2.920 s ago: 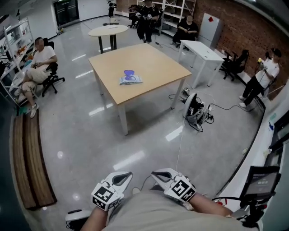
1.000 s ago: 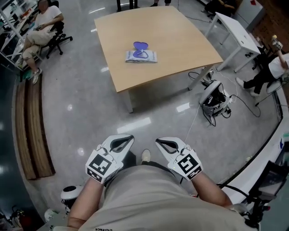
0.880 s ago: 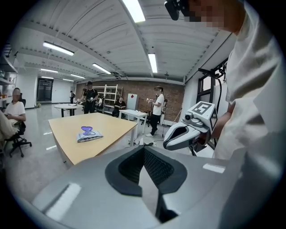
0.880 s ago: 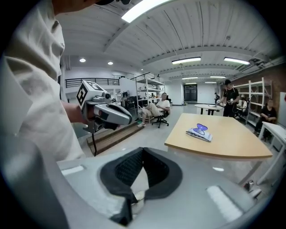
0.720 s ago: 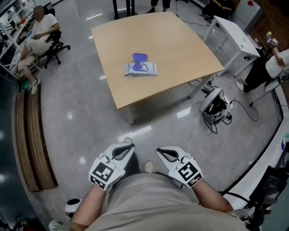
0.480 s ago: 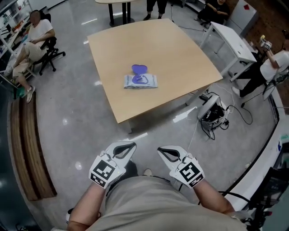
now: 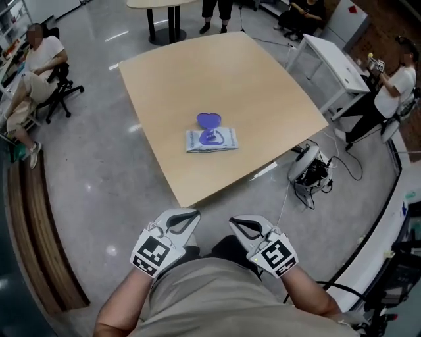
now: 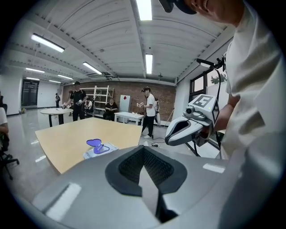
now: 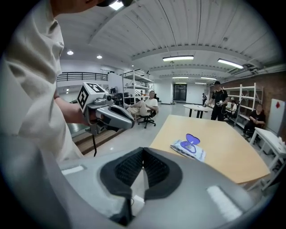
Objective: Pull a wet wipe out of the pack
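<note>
1. Near, bottom centre of the head view: the left gripper (image 7: 187,218) and right gripper (image 7: 239,226) are held close to the person's body, side by side and apart from each other. Each gripper's own view shows its jaws clenched pad to pad with nothing between them
2. Middle of the frame: a wooden table (image 7: 263,85) stands ahead of the grippers, its near corner well apart from both
3. Centre of the table: the pack (image 7: 212,139) lies flat, with its purple lid (image 7: 209,120) flipped open on the far side. No wipe can be seen sticking out, though the opening is too small to read closely
4. Progress, as a judgement: nothing of the task is done. Left to do: reach the table, steady the pack, grip a wipe at the opening, draw it out
5. Count: two grippers, one pack, one lid
6. Far, top and upper right: two more tables, one round (image 7: 164,4) and one white (image 7: 329,56); at least four people stand or sit around the edges
</note>
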### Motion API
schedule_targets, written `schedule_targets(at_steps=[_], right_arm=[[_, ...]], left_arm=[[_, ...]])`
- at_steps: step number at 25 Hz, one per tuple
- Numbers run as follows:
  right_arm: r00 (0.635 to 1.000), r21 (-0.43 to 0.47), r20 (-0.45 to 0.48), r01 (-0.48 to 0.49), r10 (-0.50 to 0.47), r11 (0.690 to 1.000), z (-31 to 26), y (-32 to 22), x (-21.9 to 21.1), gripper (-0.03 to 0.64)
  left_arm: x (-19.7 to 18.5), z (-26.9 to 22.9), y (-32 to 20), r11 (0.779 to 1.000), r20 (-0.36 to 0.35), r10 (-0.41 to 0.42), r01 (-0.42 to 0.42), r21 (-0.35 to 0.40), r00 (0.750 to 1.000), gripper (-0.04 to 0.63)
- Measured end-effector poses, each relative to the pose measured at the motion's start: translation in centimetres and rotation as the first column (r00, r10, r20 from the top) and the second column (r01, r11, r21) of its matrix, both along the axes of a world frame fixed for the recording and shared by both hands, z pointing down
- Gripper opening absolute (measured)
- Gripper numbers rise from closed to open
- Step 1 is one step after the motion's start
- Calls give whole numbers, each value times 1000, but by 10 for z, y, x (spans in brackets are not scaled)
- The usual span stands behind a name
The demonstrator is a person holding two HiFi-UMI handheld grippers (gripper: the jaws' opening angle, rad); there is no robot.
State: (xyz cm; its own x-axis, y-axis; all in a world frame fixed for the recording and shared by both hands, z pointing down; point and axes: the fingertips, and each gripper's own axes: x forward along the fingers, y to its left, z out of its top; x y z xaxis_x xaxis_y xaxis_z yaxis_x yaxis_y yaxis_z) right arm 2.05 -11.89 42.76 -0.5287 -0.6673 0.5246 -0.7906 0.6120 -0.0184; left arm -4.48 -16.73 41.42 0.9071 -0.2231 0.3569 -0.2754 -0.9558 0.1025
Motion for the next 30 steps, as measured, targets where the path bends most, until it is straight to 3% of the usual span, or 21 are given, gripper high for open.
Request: schedule_targets(at_steps=[3,9,15,30], right_arm=[[1000,30,-13,-11,11,999,4,-37,0,2],[999,25,-27,-21,21,999,13,-77,-1,3],[999,29,-38,4,-3,1000,33,-138,35,3],[995,-87,-90,45,-52,995,118,-267,104,23]], left_arm=[[0,2,-37,1000,6,11,-11,29,1000,6],[2,19,-73,1000,12,9,-9,1,1000,6],[40,45,-125,1000,38,-11,12,-22,999,6],[108,136,-253,988,165,-90,109,-111,982,6]])
